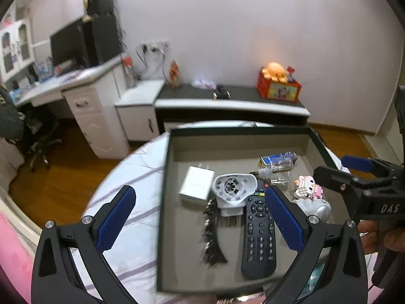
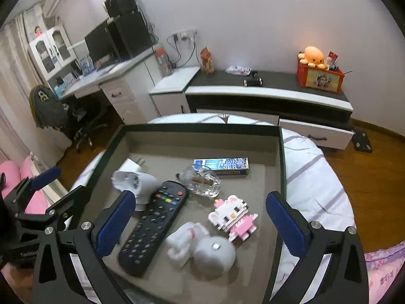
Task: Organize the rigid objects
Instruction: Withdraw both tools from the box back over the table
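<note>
A dark-rimmed tray (image 1: 240, 130) (image 2: 202, 128) lies on a striped bedsheet and holds the objects. In it are a black remote (image 1: 259, 238) (image 2: 154, 225), a white charger (image 1: 196, 186), a white round gadget (image 1: 233, 190) (image 2: 134, 182), a dark hair clip (image 1: 211, 235), a clear glass piece (image 1: 277, 171) (image 2: 202, 181), a blue box (image 2: 222, 166), a pink-white block figure (image 1: 307, 186) (image 2: 234, 217) and a white-silver figure (image 2: 202, 247). My left gripper (image 1: 200, 217) is open above the tray's left side. My right gripper (image 2: 200, 225) is open above the near part, empty.
The tray rests on a bed with a white striped sheet (image 2: 311, 167). Pink bedding (image 2: 15, 174) lies to the left. A low cabinet (image 2: 268, 93) with an open drawer (image 2: 316, 133), a desk (image 2: 119, 76) and a chair (image 2: 65, 116) stand beyond.
</note>
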A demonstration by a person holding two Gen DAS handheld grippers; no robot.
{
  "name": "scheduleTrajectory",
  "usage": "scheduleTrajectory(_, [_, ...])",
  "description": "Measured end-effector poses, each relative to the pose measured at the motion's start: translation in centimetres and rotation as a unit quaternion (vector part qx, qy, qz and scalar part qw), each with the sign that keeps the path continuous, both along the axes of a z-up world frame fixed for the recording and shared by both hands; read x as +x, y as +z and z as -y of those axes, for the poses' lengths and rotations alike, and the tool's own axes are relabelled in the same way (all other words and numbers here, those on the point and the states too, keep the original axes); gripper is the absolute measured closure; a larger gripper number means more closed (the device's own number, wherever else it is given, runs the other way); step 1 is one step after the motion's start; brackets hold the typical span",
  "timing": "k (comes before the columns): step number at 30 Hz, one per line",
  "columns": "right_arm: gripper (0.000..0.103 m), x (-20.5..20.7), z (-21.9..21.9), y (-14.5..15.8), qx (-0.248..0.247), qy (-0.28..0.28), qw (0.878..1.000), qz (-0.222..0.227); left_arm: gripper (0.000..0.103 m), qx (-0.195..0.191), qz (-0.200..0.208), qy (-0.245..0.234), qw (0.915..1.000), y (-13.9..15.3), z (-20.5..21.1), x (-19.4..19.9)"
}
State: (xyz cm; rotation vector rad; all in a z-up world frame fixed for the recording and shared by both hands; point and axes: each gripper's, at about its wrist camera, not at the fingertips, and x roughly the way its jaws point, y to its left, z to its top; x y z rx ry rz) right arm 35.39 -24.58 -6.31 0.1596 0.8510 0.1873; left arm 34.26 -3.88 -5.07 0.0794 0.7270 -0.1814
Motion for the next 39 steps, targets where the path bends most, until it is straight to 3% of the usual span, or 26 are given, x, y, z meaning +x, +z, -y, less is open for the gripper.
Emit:
scheduleTrajectory(9, [0.000, -7.1, -1.4, 4.2, 0.011, -0.013, 0.998, 0.062, 0.000, -0.007, 0.053, 0.026, 0.9982, 3.5, -2.5, -7.1])
scheduleTrajectory(21, [0.000, -19.2, -2.0, 7.4, 0.010, -0.040, 0.990, 0.137, 0.000, -0.007, 0.096, 0.046, 0.9943, 5.6, -4.4, -16.9])
scheduleTrajectory(31, [0.000, -27.1, -3.0, 6.6, -0.035, -0.090, 0.977, 0.188, 0.000, -0.015, 0.106, 0.056, 0.9927, 5.0, -4.2, -22.4])
scheduleTrajectory(39, [0.000, -28.7, -3.5, 5.8, -0.041, -0.086, 0.979, 0.180, 0.000, -0.010, 0.096, 0.052, 0.9939, 4.3, -3.7, -24.5])
